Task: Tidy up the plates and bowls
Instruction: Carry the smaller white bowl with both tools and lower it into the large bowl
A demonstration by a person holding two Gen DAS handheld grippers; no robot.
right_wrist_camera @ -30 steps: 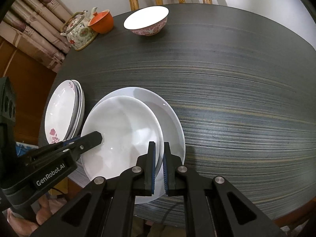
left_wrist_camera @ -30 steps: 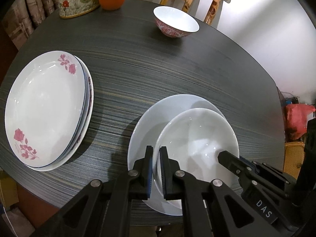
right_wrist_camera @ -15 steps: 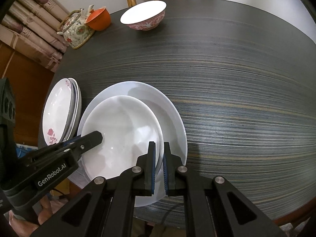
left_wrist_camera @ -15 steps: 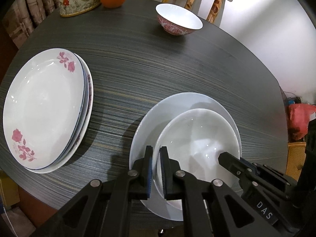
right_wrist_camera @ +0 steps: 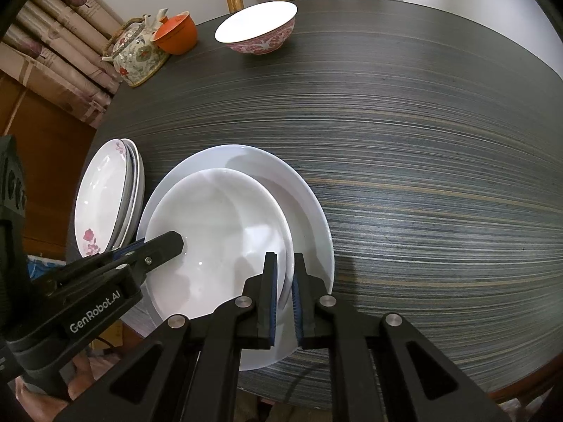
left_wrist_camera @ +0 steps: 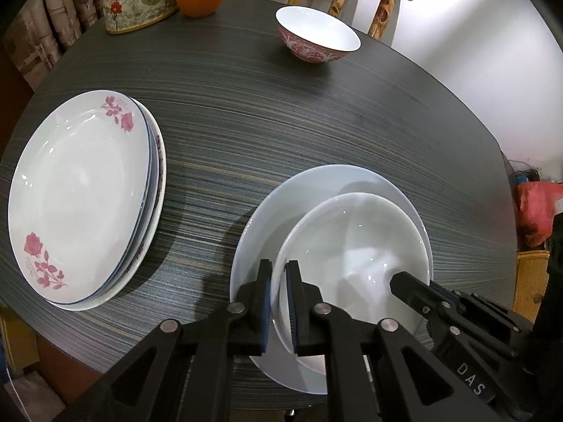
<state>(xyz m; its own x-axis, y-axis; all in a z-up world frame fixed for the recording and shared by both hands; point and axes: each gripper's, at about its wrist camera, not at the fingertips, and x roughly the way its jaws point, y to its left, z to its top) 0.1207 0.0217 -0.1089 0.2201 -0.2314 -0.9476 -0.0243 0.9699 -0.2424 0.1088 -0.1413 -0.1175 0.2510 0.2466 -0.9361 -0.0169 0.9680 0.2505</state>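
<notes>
Nothing moved: both grippers (left_wrist_camera: 278, 274) (right_wrist_camera: 284, 274) clamp white bowl (left_wrist_camera: 352, 246) over plate (left_wrist_camera: 281, 211).

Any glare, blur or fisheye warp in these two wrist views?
Left wrist: sharp, small highlights in the white bowl, wall blown out at the upper right, table edge curved. Right wrist: sharp, table grain bows strongly, black corners, soft shadow beside the large white plate.
</notes>
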